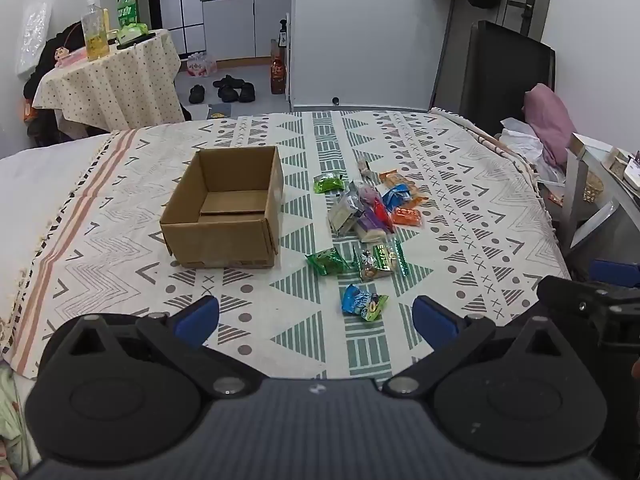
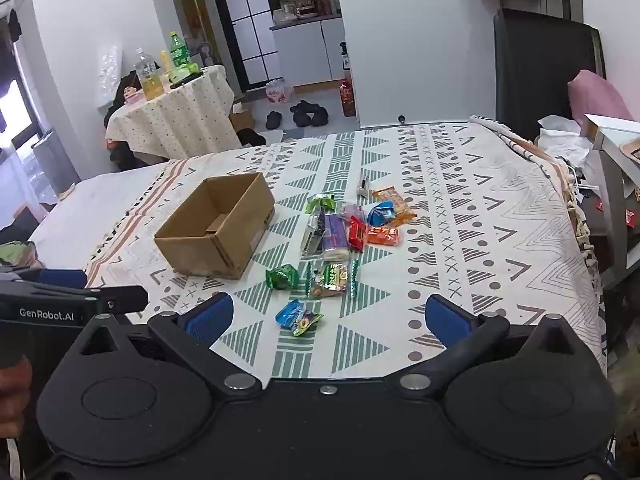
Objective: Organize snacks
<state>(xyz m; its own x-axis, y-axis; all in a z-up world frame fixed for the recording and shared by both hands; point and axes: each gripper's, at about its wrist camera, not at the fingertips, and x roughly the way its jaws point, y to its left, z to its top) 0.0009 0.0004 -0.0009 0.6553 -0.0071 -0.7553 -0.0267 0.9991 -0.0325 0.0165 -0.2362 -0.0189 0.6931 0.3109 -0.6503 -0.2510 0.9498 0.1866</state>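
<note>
Left gripper (image 1: 316, 322): I have its jaws spread as wide as they go, blue pads apart, nothing between them; it hangs over the near edge of the bed, tilted down.
Right gripper (image 2: 328, 320): I see the same here, jaws fully apart and empty, angled down at the patterned blanket (image 2: 460, 240).
Nearest snack: a blue and green packet (image 1: 363, 303) lies on the blanket just past my left pads, apart from the others.
Next row: a green packet (image 1: 326, 262) sits beside a green-edged nut packet (image 1: 380, 262), close together.
Main heap: purple, red, blue, orange and clear wrappers lie bunched in the snack pile (image 1: 368, 208), some overlapping; one more green packet (image 1: 328, 183) sits at its far left.
Cardboard box (image 1: 224, 216): open-topped, upright, left of the snacks and well apart from both grippers; I see no snack inside.
Far back: a round table (image 1: 116, 80) with a dotted cloth holds bottles (image 1: 95, 32); dark shoes (image 1: 232, 89) rest on the floor.
</note>
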